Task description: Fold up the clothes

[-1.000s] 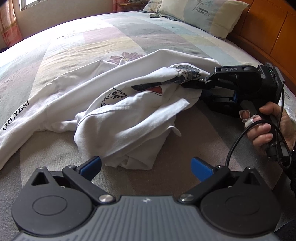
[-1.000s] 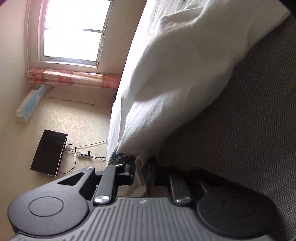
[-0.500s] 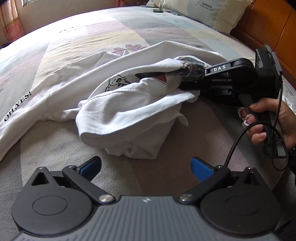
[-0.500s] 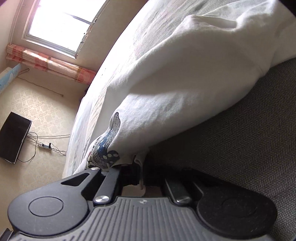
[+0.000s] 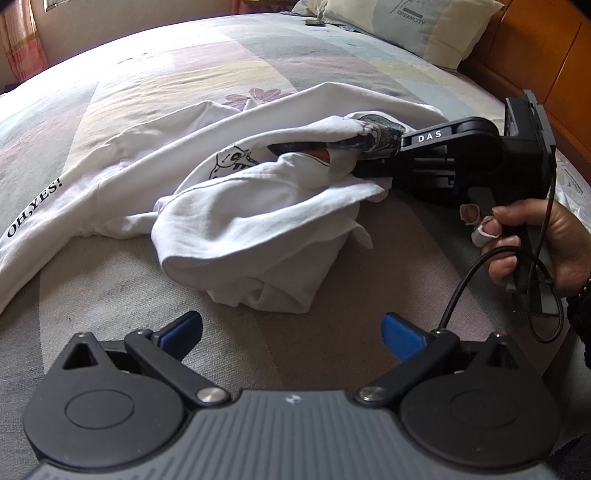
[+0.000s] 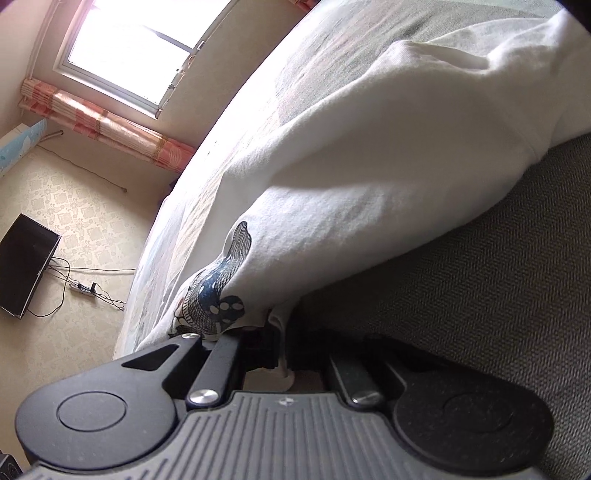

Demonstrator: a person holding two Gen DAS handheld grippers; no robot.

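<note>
White shirt (image 5: 258,218) crumpled in the middle of the left wrist view, on the bed (image 5: 166,92), with printed drawings on the cloth and the words "OH, YES!" at the left edge. One bunched fold raised toward the right of the frame, clamped between the closed fingers of the right gripper (image 5: 373,166), black, marked "DAS". Held by the right hand (image 5: 546,247) at the right edge, with a black cable (image 5: 461,288) looping below. In the right wrist view, the same cloth (image 6: 369,177) filling the upper right, its dark blue print pinched just above the gripper (image 6: 284,354), hiding the fingertips almost fully.

Left gripper (image 5: 291,328) at the bottom of its own view, blue-tipped fingers (image 5: 181,326) wide apart, holding nothing, above the grey blanket (image 5: 110,302), near the lower edge of the shirt but not touching.

Pillow (image 5: 417,26) at the upper right, beside the wooden headboard (image 5: 546,48). Small dark thing near the pillow, too small to tell. In the right wrist view, window (image 6: 125,48) at upper left with a rolled pink curtain (image 6: 107,129) below, and on the floor at left a black screen (image 6: 26,266) and a power strip (image 6: 83,290) with wires.
</note>
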